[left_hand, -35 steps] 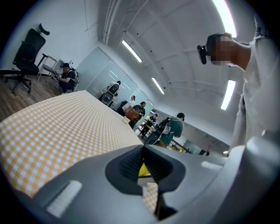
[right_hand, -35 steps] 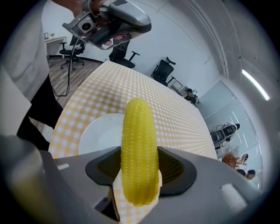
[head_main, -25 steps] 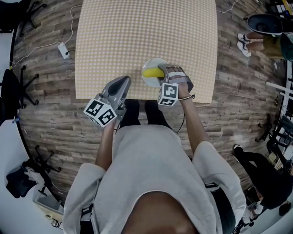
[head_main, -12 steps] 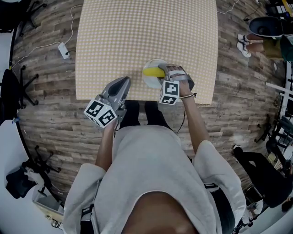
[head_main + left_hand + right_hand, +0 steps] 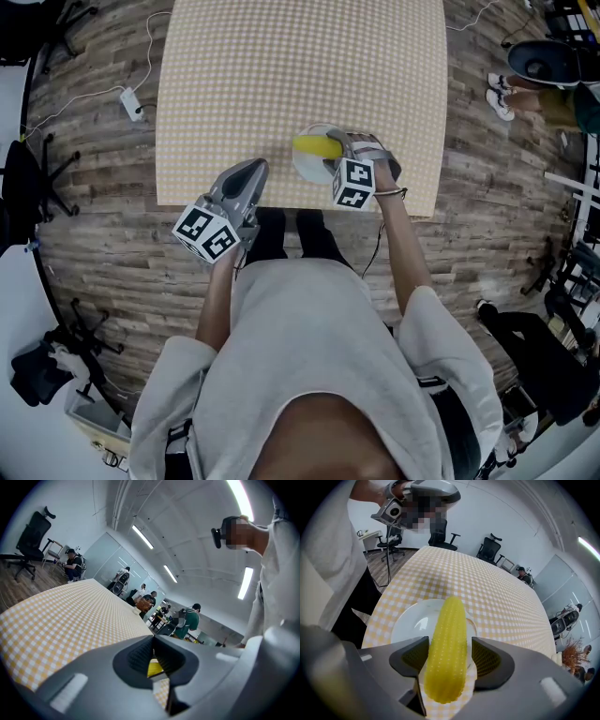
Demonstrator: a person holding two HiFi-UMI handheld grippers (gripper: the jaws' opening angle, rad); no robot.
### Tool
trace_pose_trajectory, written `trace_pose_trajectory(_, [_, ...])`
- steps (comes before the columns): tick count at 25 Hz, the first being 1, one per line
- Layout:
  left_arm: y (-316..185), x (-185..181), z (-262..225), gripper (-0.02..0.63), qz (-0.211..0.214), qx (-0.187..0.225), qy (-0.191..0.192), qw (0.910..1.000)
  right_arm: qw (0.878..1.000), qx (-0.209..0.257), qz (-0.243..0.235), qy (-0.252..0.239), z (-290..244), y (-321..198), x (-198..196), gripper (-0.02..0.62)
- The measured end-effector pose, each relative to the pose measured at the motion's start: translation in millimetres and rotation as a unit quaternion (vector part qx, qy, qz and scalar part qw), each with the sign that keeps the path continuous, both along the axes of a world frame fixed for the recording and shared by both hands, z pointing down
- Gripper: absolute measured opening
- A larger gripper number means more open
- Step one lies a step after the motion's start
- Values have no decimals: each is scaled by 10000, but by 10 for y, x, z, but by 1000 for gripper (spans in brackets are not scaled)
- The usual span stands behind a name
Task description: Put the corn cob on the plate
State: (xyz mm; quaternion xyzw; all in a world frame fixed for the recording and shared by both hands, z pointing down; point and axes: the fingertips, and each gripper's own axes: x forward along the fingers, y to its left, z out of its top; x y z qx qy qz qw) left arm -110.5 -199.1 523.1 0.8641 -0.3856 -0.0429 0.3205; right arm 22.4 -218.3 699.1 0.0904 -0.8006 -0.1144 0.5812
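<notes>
The right claw [image 5: 450, 662] has tilted slightly, jaws opening off the yellow plastic corn cob [image 5: 447, 637] lying across the round white plate [image 5: 404, 620] at the checked surface's [image 5: 281, 75] near edge, where it may roll off; left claw [image 5: 153, 654] closed, empty.

A loose, pale grey top [image 5: 300, 366] with wide sleeves [image 5: 173, 375] covered the person, a dark strip [image 5: 176, 434] showing at each side. Dark trousers [image 5: 281, 234], a thin wristband [image 5: 392, 198] and a dark head-mounted camera [image 5: 224, 529] completed the outfit.
</notes>
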Motion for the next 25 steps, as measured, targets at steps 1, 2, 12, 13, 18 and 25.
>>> trace_pose_trajectory(1, [-3, 4, -3, 9, 2, -3, -3, 10000, 10000, -28, -5, -9, 1, 1, -8, 298])
trace_pose_trajectory(2, [-3, 8, -4, 9, 6, -9, -6, 10000, 10000, -41, -2, -15, 2, 2, -16, 301])
trace_pose_trajectory(12, [-4, 125, -47, 9, 122, 61, 30, 9999, 9996, -20, 131, -241, -138, 16, -43, 288])
trace_pose_trajectory(13, [3, 144, -62, 9, 149, 81, 34, 9998, 9995, -5, 147, -278, -173, 34, -49, 281])
trace_pose_trajectory(18, [47, 268, -168, 9, 281, 186, 42, 9994, 9987, 41, 214, -471, -340, 140, -56, 250])
trace_pose_trajectory(25, [125, 498, -371, 9, 401, 462, 3, 9981, 9977, 370, 212, -526, -516, 211, 70, 126])
